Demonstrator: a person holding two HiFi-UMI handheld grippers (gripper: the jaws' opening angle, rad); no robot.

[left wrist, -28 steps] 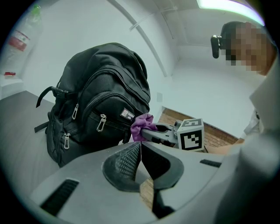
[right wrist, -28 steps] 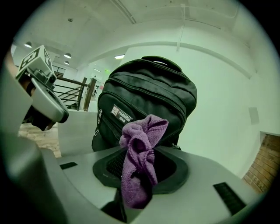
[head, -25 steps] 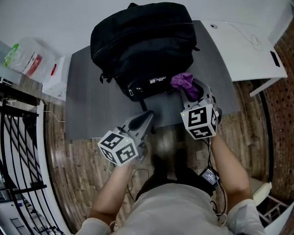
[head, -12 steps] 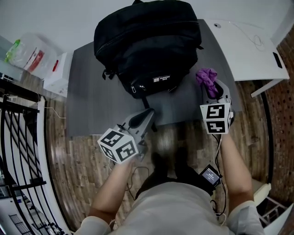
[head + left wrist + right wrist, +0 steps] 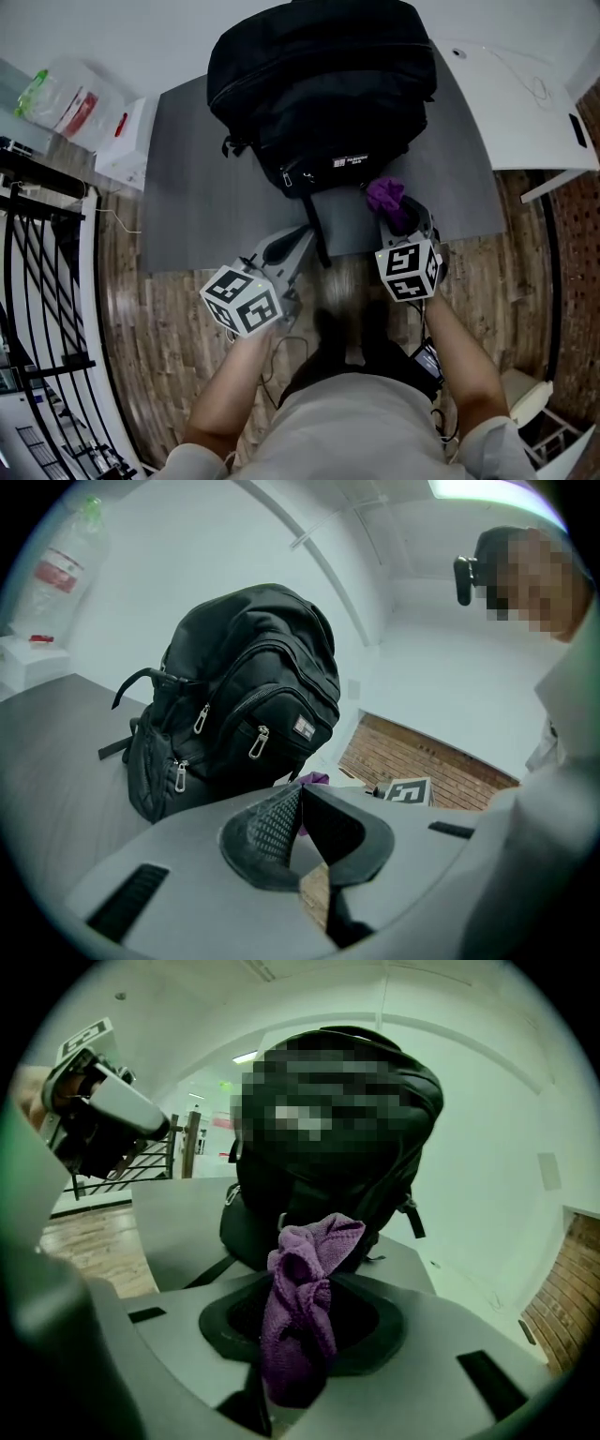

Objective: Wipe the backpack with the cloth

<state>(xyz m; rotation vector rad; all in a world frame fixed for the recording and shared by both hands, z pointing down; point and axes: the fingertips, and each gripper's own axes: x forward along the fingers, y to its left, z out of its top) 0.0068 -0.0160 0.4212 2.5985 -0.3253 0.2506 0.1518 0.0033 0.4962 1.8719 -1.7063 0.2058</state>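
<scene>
While right claw pinches cloth (bunched), backpack just beyond.

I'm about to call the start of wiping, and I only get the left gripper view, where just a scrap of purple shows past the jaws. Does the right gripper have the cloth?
Observer: Yes. The right gripper is shut on the purple cloth, which bunches up out of its jaws.
Operator: Is the cloth on the backpack yet?
Observer: In the head view it sits right at the backpack's lower front edge, near the white label. I cannot tell whether they touch.
Operator: Anything close to my left gripper?
Observer: A black strap runs from the bag over the table's near edge, just beside the left gripper.
</scene>
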